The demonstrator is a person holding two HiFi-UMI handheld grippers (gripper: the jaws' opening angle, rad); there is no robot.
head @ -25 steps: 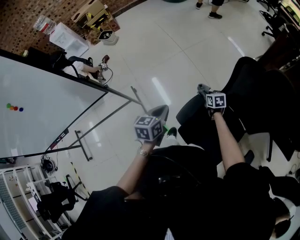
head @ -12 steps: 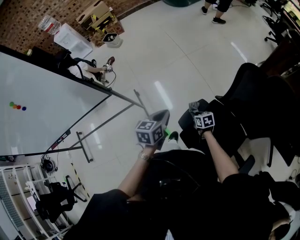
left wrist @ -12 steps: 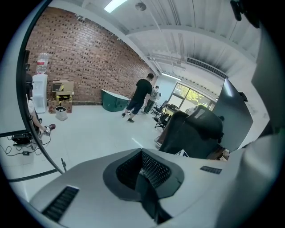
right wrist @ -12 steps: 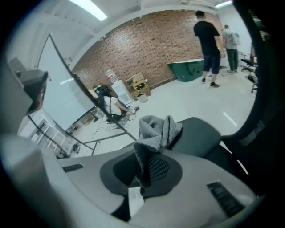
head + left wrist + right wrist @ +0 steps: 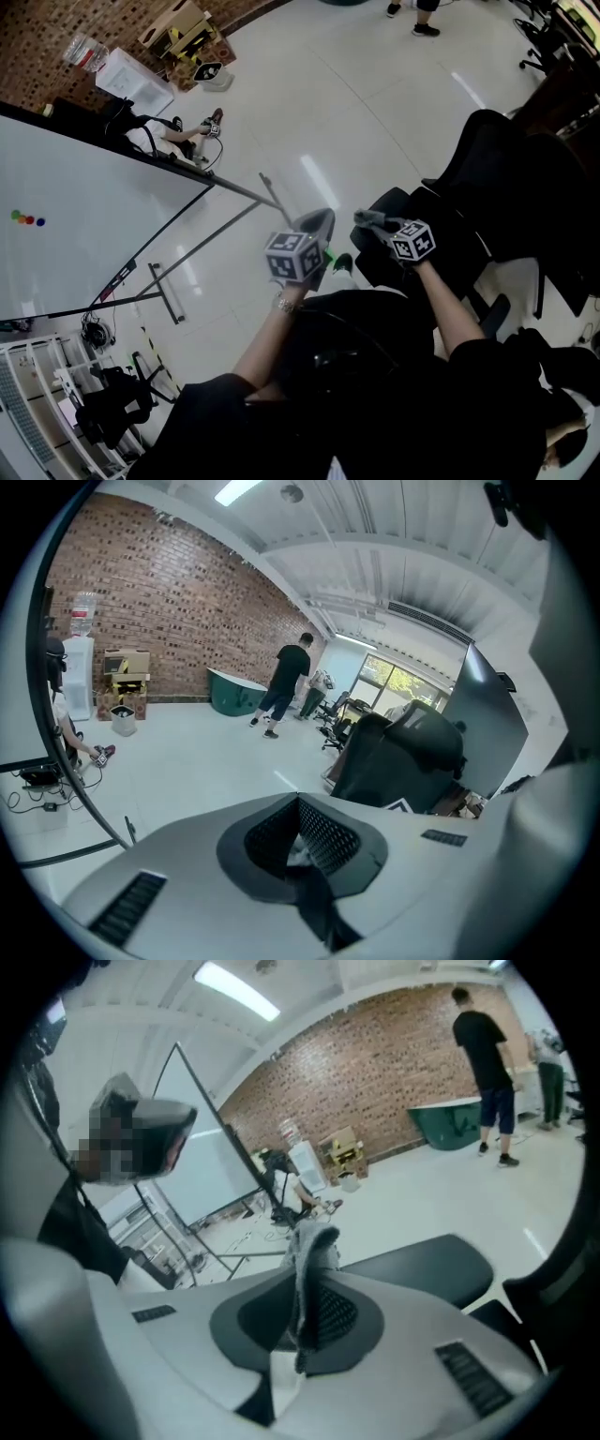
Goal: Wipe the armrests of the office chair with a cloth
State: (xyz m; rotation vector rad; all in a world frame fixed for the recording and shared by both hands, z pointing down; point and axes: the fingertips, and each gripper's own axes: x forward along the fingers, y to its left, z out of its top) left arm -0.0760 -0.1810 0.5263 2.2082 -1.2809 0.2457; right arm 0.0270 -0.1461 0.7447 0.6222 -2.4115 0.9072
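Observation:
A black office chair [image 5: 487,187] stands at the right of the head view. My right gripper [image 5: 364,218] is shut on a grey cloth [image 5: 372,217] and hovers over the chair's black armrest pad [image 5: 394,201]. In the right gripper view the cloth [image 5: 311,1251] sticks up from between the shut jaws of the gripper [image 5: 309,1283], and the armrest pad [image 5: 422,1265] lies just beyond to the right. My left gripper [image 5: 321,219] is held to the left of the chair, over the floor, shut with nothing in it [image 5: 298,841]. The chair [image 5: 403,757] shows ahead in the left gripper view.
A large whiteboard [image 5: 84,216] on a metal stand [image 5: 169,291] fills the left. Cardboard boxes [image 5: 178,33] and a water dispenser [image 5: 131,75] stand by the brick wall. A person [image 5: 286,682] stands far off. More chairs [image 5: 544,37] are at the top right.
My right gripper has carried the cloth leftwards, from beside the chair's back to over the armrest pad. The left gripper has hardly moved.

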